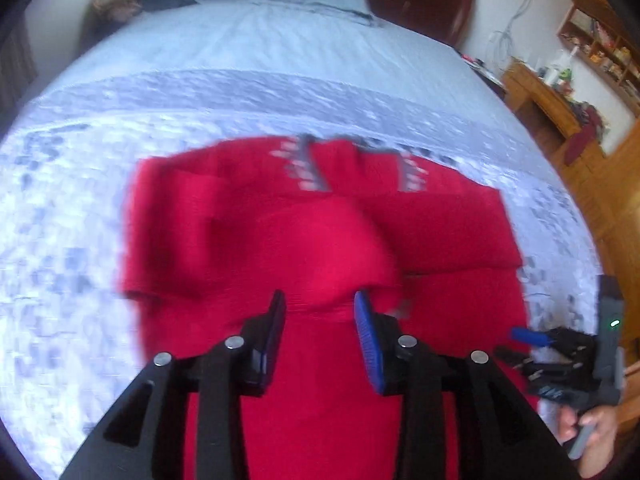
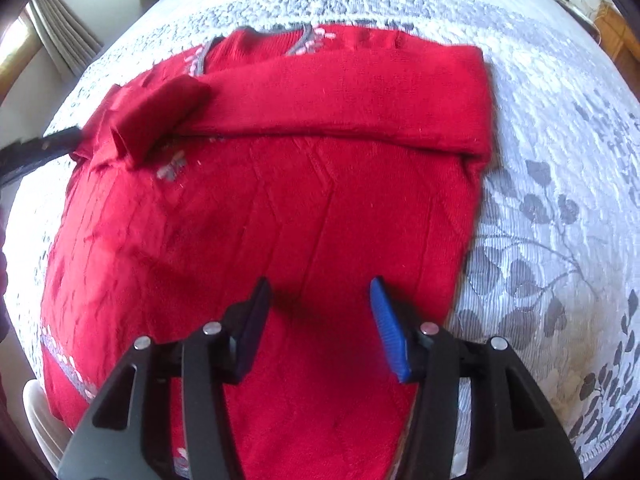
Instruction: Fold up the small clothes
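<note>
Both hand-held grippers, left (image 1: pixel 320 304) and right (image 2: pixel 320 292), agape over red sweater (image 2: pixel 280 200).

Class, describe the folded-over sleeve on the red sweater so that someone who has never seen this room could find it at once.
Start at the bed with its pale grey leaf-patterned cover; a red sweater lies flat on it. Across the sweater's chest, just below the grey-trimmed neckline, runs a long red sleeve, folded in from the right-hand edge. Unlike the flat body, it is a raised band ending in a cuff.

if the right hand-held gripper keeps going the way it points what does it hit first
Most likely the red sweater: the right hand-held gripper, jaws open and empty, points down at its body; nothing shows between them.
</note>
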{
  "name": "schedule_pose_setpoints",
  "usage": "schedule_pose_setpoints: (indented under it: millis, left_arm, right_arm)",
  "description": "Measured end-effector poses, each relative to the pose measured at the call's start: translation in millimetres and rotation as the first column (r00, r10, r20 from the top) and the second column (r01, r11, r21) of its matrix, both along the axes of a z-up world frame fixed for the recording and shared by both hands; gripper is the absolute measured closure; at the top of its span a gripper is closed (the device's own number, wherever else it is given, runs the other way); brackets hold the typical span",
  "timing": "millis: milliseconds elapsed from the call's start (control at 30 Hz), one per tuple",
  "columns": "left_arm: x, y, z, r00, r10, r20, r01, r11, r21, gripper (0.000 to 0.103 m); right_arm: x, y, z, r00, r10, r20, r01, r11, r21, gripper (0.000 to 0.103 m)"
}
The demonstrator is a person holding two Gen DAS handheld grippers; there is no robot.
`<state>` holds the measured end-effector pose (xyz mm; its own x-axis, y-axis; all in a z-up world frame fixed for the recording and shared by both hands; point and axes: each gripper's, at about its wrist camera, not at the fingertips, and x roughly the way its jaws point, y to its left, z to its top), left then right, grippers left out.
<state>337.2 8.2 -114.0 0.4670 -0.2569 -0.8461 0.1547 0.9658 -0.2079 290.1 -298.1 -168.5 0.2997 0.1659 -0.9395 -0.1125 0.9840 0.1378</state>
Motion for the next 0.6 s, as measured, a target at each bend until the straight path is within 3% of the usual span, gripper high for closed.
schedule_pose_setpoints:
  millis: [167,233,300,433,533,600]
  left_arm:
    - [6,57,-14,0.989,0.14,-0.054,-0.136,0.988,0.075,0.067]
    - [7,70,-26,0.982,0.167,-0.093,-0.162,0.985,0.064,0.068]
    - [9,76,-37,0.976,0.177,-0.127,-0.171,0.984,0.058,0.068]
    - [9,74,-57,0.974,0.151,-0.167,-0.129,0.982,0.138,0.067]
    - [4,80,-58,0.975,0.14,-0.172,-0.12,0.985,0.123,0.067]
    - [-5,86,-52,0.974,0.152,-0.169,-0.124,0.979,0.161,0.064]
  right_arm:
    - [2,30,10,0.998,0.06,-0.017,-0.06,0.998,0.025,0.051]
    - [4,44,5,0.996,0.084,-0.039,-0.084,0.996,0.009,0.051]
    - [7,53,-5,0.993,0.091,-0.081,-0.09,0.996,0.016,0.051]
    - [8,63,-23,0.987,0.087,-0.133,-0.09,0.996,-0.019,0.048]
    - [13,69,-21,0.985,0.074,-0.157,-0.081,0.996,-0.043,0.045]
    - [18,79,-12,0.985,0.074,-0.154,-0.083,0.995,-0.05,0.048]
